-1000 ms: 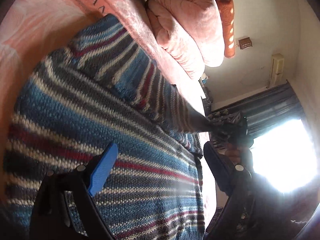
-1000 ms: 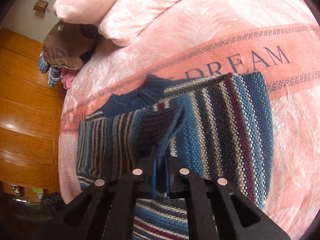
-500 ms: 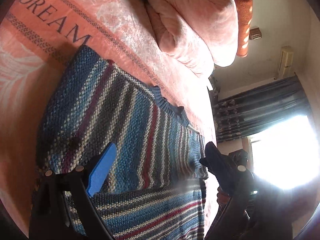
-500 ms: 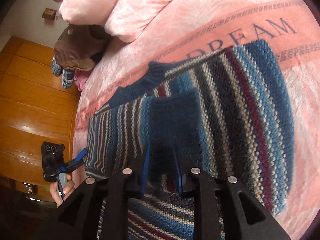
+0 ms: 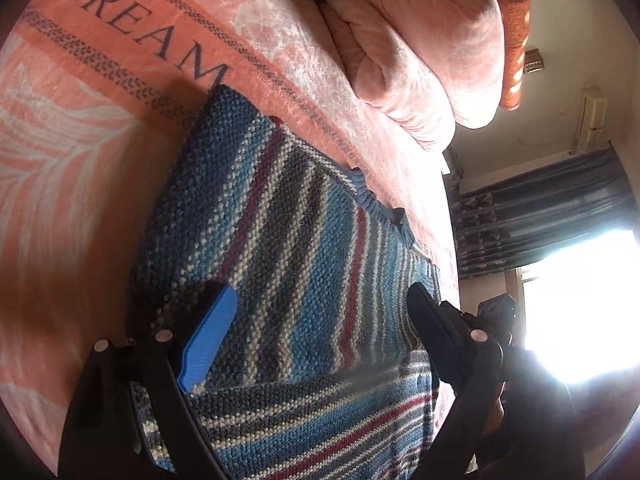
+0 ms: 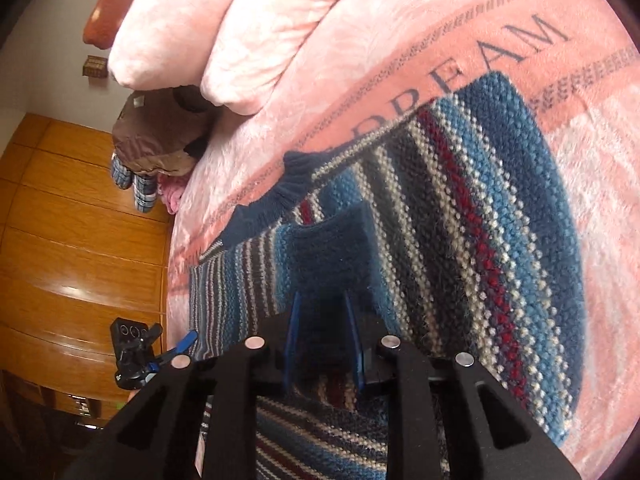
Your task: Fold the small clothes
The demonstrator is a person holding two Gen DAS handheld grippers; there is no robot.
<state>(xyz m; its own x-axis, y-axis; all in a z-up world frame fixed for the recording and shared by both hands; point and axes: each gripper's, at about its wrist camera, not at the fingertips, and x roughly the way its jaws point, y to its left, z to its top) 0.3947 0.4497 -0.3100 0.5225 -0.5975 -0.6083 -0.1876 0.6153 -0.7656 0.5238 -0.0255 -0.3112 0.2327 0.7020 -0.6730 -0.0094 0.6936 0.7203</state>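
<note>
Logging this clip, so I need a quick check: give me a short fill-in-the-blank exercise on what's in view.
1. The striped knitted sweater lies on a ____ plush blanket.
2. The blanket's printed word reads ____.
3. The left claw is ____, holding nothing.
4. The wall of wooden panels is ____ in colour.

Missing: pink; DREAM; open; orange-brown

Below the left gripper [image 5: 320, 320], the striped sweater [image 5: 304, 264] runs off the frame's bottom edge. Window glare [image 5: 576, 300] washes out everything to its right. The right gripper [image 6: 322, 340] hides the sweater's folded cuff base.
</note>
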